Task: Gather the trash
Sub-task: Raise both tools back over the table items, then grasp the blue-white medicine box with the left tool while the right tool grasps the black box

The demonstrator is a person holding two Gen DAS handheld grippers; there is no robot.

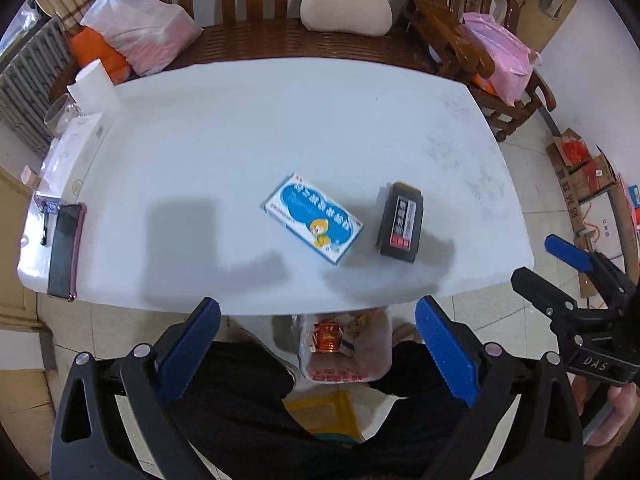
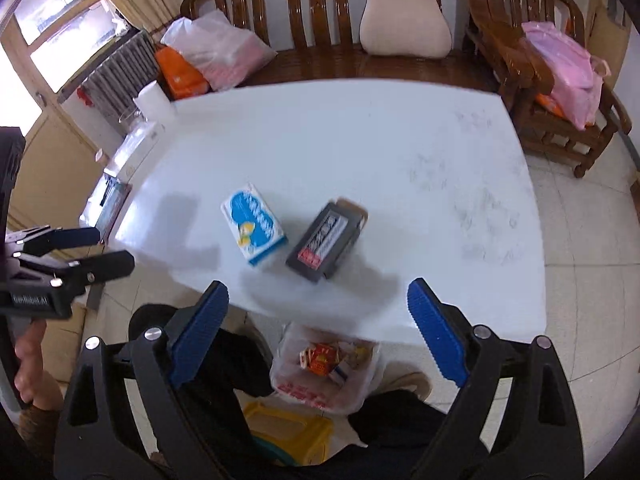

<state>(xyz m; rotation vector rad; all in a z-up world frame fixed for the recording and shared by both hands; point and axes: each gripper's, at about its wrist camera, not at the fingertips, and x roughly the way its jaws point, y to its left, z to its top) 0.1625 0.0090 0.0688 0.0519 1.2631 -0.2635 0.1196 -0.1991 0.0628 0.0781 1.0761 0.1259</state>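
Nearest the lens, the left gripper (image 1: 318, 344) stands spread wide with nothing between its blue pads (image 1: 446, 350); the right gripper (image 2: 318, 330) is likewise spread and empty. Both point steeply down over the near edge of the white table (image 1: 280, 128), probably to take in what is left to collect. Just below that edge, on the floor between the person's dark-trousered legs (image 1: 240, 392), stands a clear plastic trash bag (image 1: 344, 350) with its mouth held open upward, so wrappers can be dropped straight in; a red-and-gold wrapper (image 1: 328, 338) already lies inside. Still on the table, towards its near side, a blue-and-white carton (image 1: 312, 218) lies flat, and just to its right a black carton (image 1: 400, 222). A phone (image 1: 64, 250) rests at the table's left edge, likely not trash.
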